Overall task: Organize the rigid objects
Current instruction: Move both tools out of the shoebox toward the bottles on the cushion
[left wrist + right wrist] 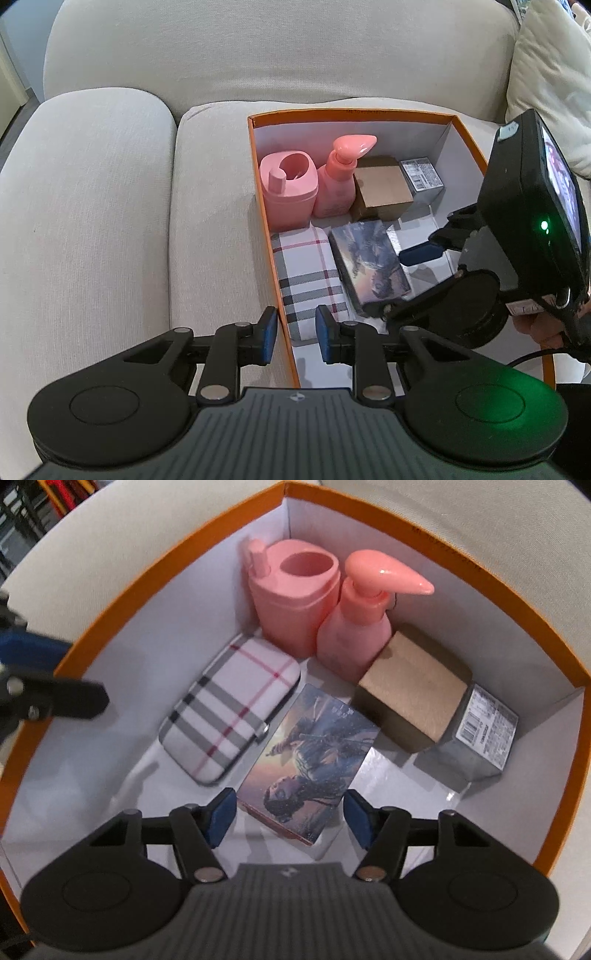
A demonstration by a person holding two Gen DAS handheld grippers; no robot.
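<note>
An orange cardboard box with white inside walls (pixel 480 572) on a beige fabric sofa (pixel 110 221) already holds six items, among them a flat printed picture box (pixel 306 760). The right gripper (pixel 290 818) hangs just above it, fingers apart and empty; the left gripper (pixel 295 332), also parted and empty, straddles the box's left wall. Packing looks nearly finished.

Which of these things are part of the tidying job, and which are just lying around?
Part of the job:
orange box
pink container
pink pump bottle
brown carton
grey carton
plaid case
illustrated box
right hand-held gripper, open around the illustrated box
left hand-held gripper, open

Just lying about:
sofa
cushion
</note>
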